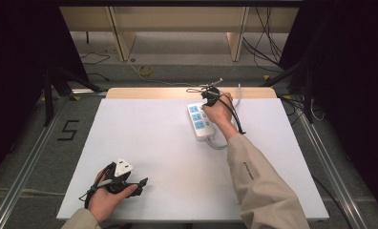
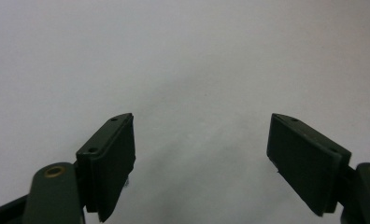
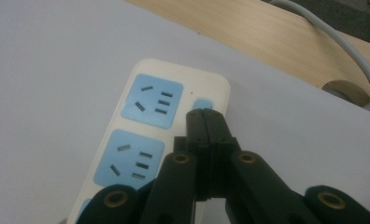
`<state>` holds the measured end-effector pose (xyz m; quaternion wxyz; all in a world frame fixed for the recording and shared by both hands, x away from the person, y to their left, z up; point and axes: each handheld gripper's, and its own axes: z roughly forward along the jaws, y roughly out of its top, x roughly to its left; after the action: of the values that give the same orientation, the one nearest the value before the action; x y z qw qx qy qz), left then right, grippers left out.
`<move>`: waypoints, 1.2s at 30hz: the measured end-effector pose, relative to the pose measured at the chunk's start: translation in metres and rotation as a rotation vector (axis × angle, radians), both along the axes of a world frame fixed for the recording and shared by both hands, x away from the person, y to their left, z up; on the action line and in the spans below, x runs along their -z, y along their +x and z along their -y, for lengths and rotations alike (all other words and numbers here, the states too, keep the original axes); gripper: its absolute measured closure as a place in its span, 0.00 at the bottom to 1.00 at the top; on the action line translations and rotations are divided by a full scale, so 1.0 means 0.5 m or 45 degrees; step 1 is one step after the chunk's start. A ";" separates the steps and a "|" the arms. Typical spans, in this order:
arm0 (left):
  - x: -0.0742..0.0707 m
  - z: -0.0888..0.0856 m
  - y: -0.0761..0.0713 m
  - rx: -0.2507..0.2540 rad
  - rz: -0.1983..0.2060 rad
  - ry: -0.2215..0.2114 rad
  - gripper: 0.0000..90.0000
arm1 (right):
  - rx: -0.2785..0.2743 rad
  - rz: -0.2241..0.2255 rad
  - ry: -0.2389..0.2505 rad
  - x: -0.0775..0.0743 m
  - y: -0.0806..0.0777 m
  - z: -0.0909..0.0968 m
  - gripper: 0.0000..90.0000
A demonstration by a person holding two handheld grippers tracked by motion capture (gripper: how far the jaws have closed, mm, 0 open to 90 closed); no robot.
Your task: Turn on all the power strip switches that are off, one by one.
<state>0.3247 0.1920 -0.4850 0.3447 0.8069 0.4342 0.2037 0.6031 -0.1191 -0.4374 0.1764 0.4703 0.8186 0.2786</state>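
Note:
A white power strip (image 1: 199, 123) with blue socket faces lies on the white table (image 1: 153, 143), right of centre toward the far side. In the right gripper view the strip (image 3: 141, 126) shows two blue sockets and a small blue button (image 3: 202, 103) at its end. My right gripper (image 3: 205, 116) is shut with nothing between the jaws, its tips at the blue button. In the high view the right gripper (image 1: 210, 93) sits over the strip's far end. My left gripper (image 1: 140, 184) rests near the table's front left, open, over bare white surface (image 2: 197, 70).
A grey cable (image 3: 342, 44) runs from the strip over the wooden far edge (image 1: 177, 92) of the table. Dark curtains flank both sides. Cables lie on the floor beyond the table.

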 end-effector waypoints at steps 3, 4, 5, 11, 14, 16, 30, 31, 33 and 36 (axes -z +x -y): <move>-0.001 -0.001 0.000 0.002 -0.001 0.006 0.26 | -0.003 0.006 0.001 -0.005 0.004 -0.004 1.00; -0.001 -0.002 -0.001 0.004 -0.002 0.009 0.26 | -0.004 0.010 0.000 -0.006 0.005 -0.006 1.00; -0.001 -0.002 -0.001 0.001 -0.002 0.006 0.26 | -0.003 0.011 0.001 -0.006 0.006 -0.007 1.00; -0.001 -0.002 -0.002 -0.003 0.000 0.002 0.26 | -0.004 0.012 0.005 -0.006 0.009 -0.012 1.00; -0.001 -0.001 -0.003 -0.002 0.001 0.000 0.26 | 0.000 0.010 0.006 -0.005 0.011 -0.012 1.00; -0.001 -0.001 -0.003 -0.002 0.000 0.001 0.26 | -0.001 0.010 0.005 -0.005 0.013 -0.014 1.00; -0.001 -0.002 -0.003 -0.002 0.001 -0.001 0.26 | -0.011 0.016 -0.003 -0.008 0.024 -0.030 1.00; -0.001 -0.002 -0.004 -0.003 0.000 -0.001 0.26 | -0.011 0.015 -0.005 -0.007 0.025 -0.029 1.00; -0.001 -0.002 -0.004 -0.004 0.001 -0.001 0.26 | -0.004 0.011 -0.006 -0.006 0.027 -0.027 1.00; -0.001 -0.003 -0.004 -0.007 0.001 -0.002 0.26 | 0.002 0.009 -0.009 -0.005 0.029 -0.022 1.00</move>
<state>0.3227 0.1933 -0.4846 0.3449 0.8054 0.4366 0.2046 0.6177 -0.1079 -0.4348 0.1813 0.4692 0.8186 0.2773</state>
